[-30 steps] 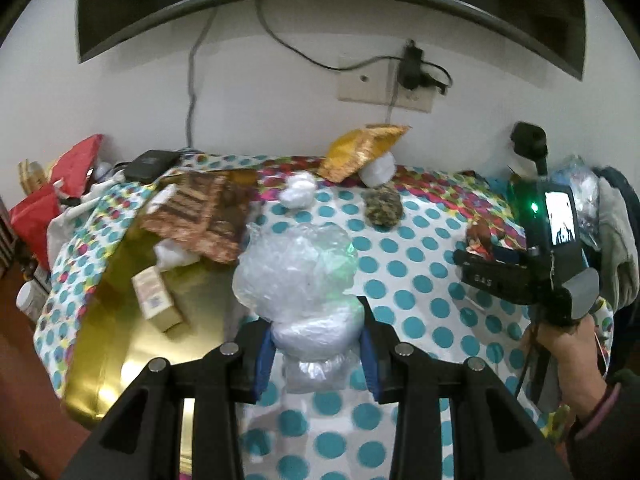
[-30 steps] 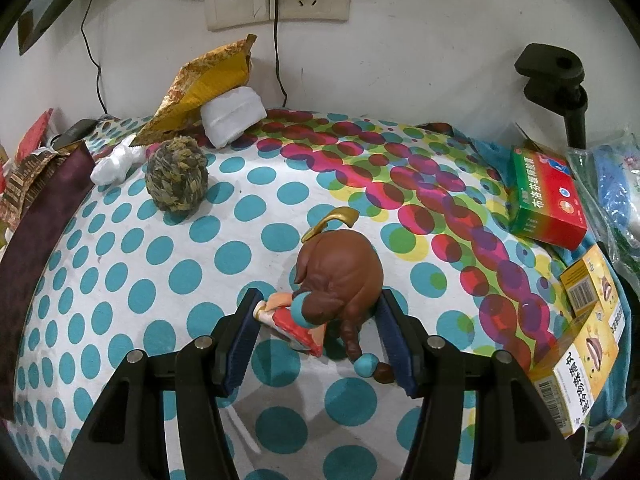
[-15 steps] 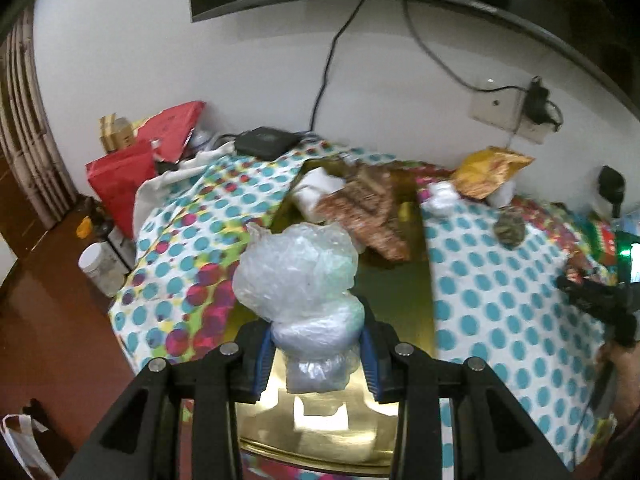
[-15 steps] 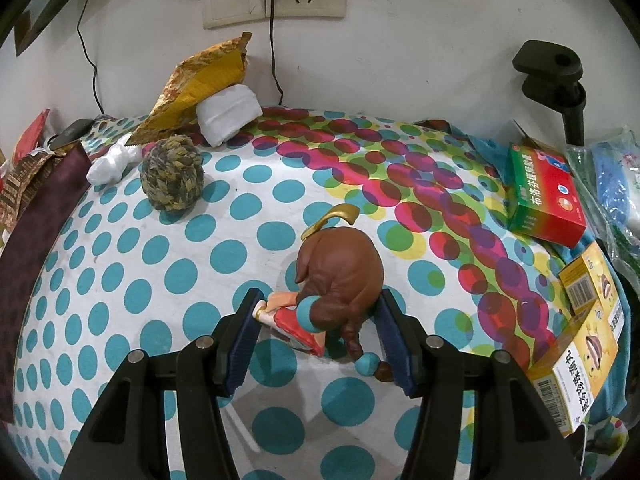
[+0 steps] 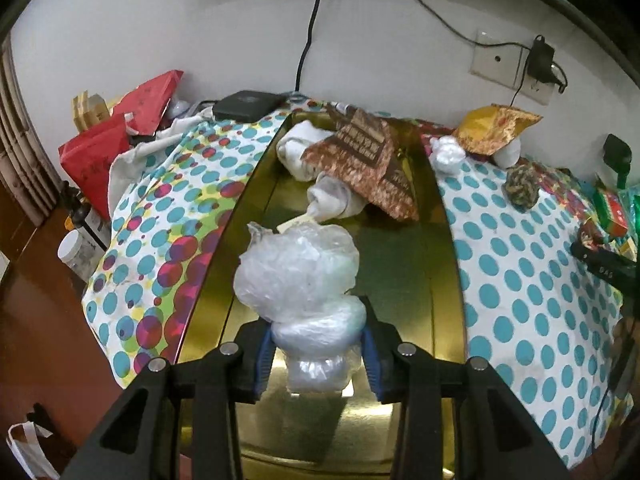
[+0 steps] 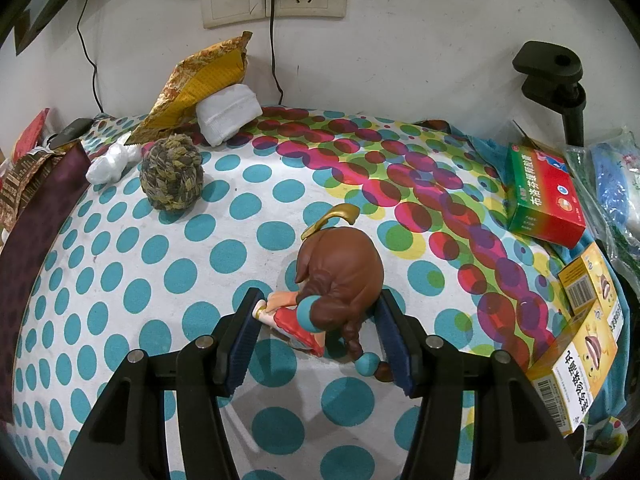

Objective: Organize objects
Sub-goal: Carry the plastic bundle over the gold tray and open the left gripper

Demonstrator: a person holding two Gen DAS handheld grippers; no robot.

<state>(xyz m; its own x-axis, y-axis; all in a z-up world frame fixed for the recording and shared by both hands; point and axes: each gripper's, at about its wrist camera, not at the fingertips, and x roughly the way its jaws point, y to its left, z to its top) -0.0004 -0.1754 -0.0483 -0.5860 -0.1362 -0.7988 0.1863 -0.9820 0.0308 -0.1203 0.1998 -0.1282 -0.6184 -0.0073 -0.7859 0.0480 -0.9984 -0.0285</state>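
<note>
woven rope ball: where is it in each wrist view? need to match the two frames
Left wrist: woven rope ball far right, on the dotted cloth, right of the gold tray.
Right wrist: upper left, on the same cloth.
Shared landmark: gold snack bag against the wall, just behind the ball.

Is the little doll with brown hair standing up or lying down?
Standing up, it seems. The doll shows its head from above, body underneath on the dotted cloth, between the right gripper fingers. Her face is hidden.
</note>
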